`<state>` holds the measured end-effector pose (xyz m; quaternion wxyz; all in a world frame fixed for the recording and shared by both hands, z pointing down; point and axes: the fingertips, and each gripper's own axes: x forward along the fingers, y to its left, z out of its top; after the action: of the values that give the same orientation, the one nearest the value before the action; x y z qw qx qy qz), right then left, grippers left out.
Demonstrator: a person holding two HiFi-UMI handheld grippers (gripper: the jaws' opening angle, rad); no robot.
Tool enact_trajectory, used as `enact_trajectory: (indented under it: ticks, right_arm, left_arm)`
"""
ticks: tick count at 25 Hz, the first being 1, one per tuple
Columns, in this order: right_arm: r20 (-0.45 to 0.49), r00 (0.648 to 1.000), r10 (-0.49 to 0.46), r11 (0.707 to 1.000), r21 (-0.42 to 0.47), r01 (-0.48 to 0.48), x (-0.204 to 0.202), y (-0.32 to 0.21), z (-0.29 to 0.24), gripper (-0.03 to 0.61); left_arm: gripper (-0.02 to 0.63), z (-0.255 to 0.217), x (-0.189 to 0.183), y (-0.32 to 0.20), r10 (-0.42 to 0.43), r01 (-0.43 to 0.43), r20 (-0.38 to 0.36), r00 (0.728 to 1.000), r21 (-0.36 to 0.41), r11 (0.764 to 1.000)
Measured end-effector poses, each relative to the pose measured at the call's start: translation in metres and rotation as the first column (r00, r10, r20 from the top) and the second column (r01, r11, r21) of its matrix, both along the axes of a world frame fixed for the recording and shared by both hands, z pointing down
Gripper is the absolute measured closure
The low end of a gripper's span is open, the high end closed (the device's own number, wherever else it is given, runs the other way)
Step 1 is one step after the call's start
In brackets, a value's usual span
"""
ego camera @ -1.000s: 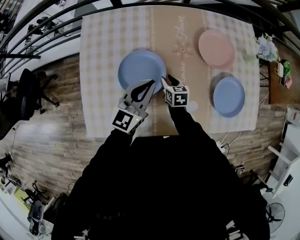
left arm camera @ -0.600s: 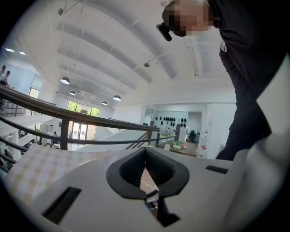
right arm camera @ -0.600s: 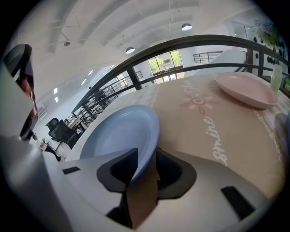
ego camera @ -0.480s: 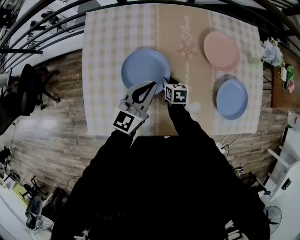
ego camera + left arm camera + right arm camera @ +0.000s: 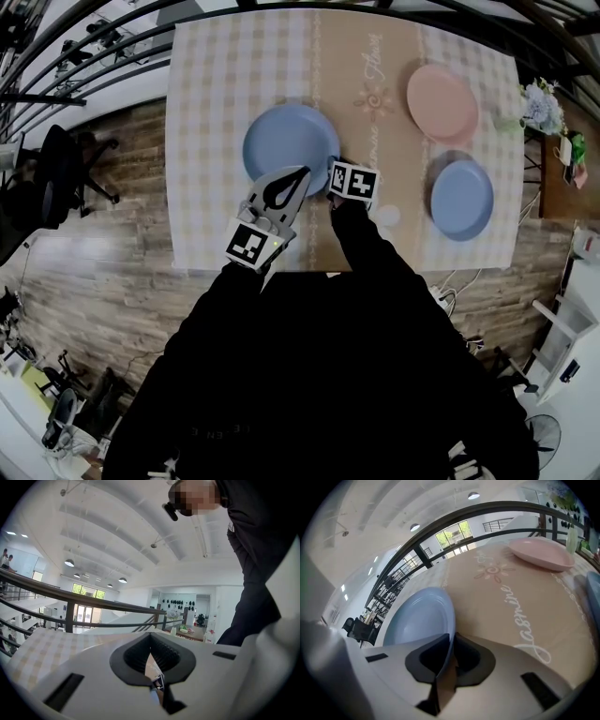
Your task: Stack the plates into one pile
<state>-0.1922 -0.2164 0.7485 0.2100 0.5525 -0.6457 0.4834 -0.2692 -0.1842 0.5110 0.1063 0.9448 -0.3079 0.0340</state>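
A large blue plate (image 5: pixel 289 142) (image 5: pixel 417 620) lies on the checked tablecloth (image 5: pixel 216 94) just ahead of both grippers. My right gripper (image 5: pixel 334 172) (image 5: pixel 449 641) sits at the plate's near right rim. Its jaws have just been closing and now pinch the rim, which runs up between them. My left gripper (image 5: pixel 303 170) (image 5: pixel 150 639) hovers over the plate's near edge, shut with nothing in it. A pink plate (image 5: pixel 442 101) (image 5: pixel 541 552) lies far right, and a smaller blue plate (image 5: pixel 461 197) (image 5: pixel 594 590) near right.
A black curved railing (image 5: pixel 84 66) runs round the table's far and left sides. A pot of flowers (image 5: pixel 536 97) stands on a side table at the right. The table's near edge (image 5: pixel 309 267) is close to my body; wooden floor lies to the left.
The right gripper has rolled and its jaws have come together on the blue plate's rim. The left gripper has stayed in place.
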Motion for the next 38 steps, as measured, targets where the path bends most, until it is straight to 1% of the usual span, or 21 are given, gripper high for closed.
enact_trajectory:
  ticks: [3, 7, 9, 14, 19, 22, 25, 32, 38]
  right_arm:
    - [0.049, 0.998, 0.036, 0.999, -0.025, -0.035, 0.002, 0.007, 0.0, 0.55]
    - [0.135, 0.987, 0.091, 0.994, -0.065, -0.083, 0.009, 0.015, -0.003, 0.56]
    - [0.15, 0.983, 0.102, 0.993, -0.074, -0.091, 0.015, 0.021, -0.006, 0.558]
    - [0.168, 0.98, 0.11, 0.993, -0.071, -0.099, 0.034, 0.034, -0.018, 0.557]
    - [0.221, 0.963, 0.153, 0.988, -0.068, -0.141, 0.071, 0.055, -0.032, 0.557]
    - [0.238, 0.955, 0.177, 0.984, -0.054, -0.169, 0.074, 0.061, -0.045, 0.555]
    - [0.259, 0.945, 0.2, 0.98, -0.04, -0.197, 0.082, 0.066, -0.056, 0.554]
    - [0.284, 0.931, 0.228, 0.973, -0.029, -0.229, 0.132, 0.083, -0.071, 0.554]
    - [0.292, 0.92, 0.259, 0.965, -0.036, -0.261, 0.186, 0.102, -0.074, 0.552]
  left_arm:
    - [0.6, -0.002, 0.003, 0.003, 0.005, -0.005, -0.002, 1.0, 0.002, 1.0]
    - [0.6, -0.004, 0.008, 0.008, 0.016, -0.016, 0.007, 1.0, 0.003, 1.0]
    - [0.6, -0.006, 0.011, 0.011, 0.023, -0.023, 0.01, 1.0, 0.003, 1.0]
    - [0.6, -0.017, 0.017, 0.02, 0.042, -0.042, 0.005, 0.999, 0.025, 0.999]
    - [0.6, -0.026, 0.048, 0.033, 0.074, -0.074, 0.003, 0.997, 0.033, 0.997]
    - [0.6, -0.03, 0.045, 0.036, 0.098, -0.098, 0.006, 0.995, 0.056, 0.994]
    - [0.6, -0.033, 0.047, 0.039, 0.111, -0.11, -0.004, 0.994, 0.057, 0.992]
    - [0.6, -0.043, 0.086, 0.05, 0.129, -0.128, -0.014, 0.992, 0.06, 0.99]
    - [0.6, -0.053, 0.131, 0.059, 0.161, -0.16, -0.004, 0.987, 0.067, 0.985]
